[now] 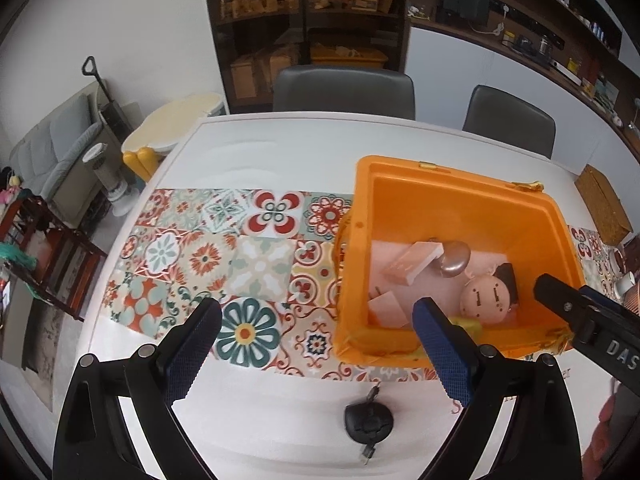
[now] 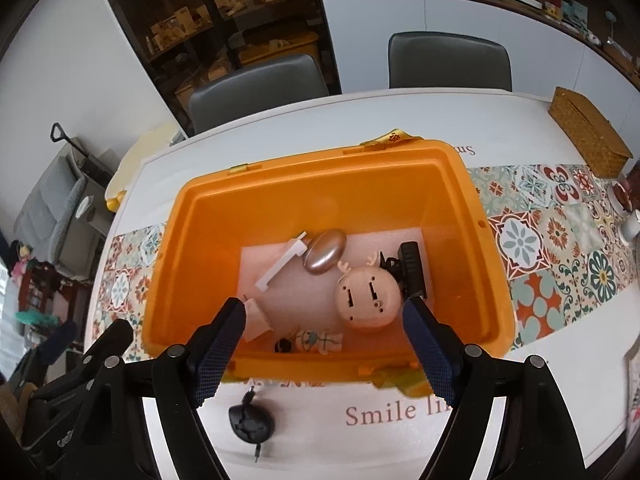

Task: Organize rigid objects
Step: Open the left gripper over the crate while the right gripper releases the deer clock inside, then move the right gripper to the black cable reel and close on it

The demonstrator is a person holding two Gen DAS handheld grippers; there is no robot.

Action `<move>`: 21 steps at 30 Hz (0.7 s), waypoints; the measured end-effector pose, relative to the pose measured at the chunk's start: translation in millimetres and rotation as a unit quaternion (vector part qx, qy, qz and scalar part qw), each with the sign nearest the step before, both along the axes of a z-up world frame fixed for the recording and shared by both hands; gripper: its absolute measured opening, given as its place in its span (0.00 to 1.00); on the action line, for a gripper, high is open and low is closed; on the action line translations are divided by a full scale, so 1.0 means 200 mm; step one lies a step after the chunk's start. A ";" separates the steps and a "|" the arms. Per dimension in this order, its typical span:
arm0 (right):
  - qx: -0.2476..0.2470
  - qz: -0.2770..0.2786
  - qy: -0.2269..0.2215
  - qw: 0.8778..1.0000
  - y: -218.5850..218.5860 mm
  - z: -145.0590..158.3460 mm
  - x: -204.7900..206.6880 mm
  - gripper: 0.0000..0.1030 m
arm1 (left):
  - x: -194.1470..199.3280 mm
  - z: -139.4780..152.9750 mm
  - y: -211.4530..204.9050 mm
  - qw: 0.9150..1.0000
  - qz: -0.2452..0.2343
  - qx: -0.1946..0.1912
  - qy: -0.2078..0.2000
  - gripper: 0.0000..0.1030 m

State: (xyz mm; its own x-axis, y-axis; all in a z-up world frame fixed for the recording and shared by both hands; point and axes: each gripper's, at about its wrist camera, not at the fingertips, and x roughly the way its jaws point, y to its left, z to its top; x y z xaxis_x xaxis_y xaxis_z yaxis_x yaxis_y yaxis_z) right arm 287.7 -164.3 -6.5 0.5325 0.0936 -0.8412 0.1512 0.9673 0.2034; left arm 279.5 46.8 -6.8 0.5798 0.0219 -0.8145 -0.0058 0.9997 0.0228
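Two grey chairs (image 2: 450,60) stand at the far edge of the white desk (image 1: 280,148). A patterned tile runner (image 1: 224,264) lies across the desk from its left edge to its right. Near the far right corner sits a woven box (image 2: 588,136), and a white cup (image 2: 631,226) stands at the right edge. Behind the chairs rises a dark shelf unit (image 1: 304,20) holding cartons. Off the left edge are a grey sofa (image 1: 52,148) and a dark wooden rack (image 1: 52,256) on the floor.
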 end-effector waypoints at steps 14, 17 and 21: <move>0.009 0.025 -0.044 0.999 0.18 0.07 -0.23 0.79 | -0.23 0.00 0.22 0.999 0.033 0.002 -0.017 1.00; 0.012 0.035 -0.042 0.998 0.23 0.05 -0.27 0.79 | -0.28 -0.02 0.28 0.999 0.045 0.001 -0.015 1.00; 0.014 0.048 -0.041 0.998 0.30 0.03 -0.33 0.79 | -0.33 -0.05 0.35 0.998 0.057 -0.003 -0.008 1.00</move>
State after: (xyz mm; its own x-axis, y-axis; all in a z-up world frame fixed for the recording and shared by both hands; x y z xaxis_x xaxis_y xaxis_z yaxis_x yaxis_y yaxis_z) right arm 222.5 -103.9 -0.2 0.5873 0.1699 -0.7913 0.0400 0.9704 0.2381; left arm 212.8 117.5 -16.4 0.5868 0.0845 -0.8053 -0.1202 0.9926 0.0165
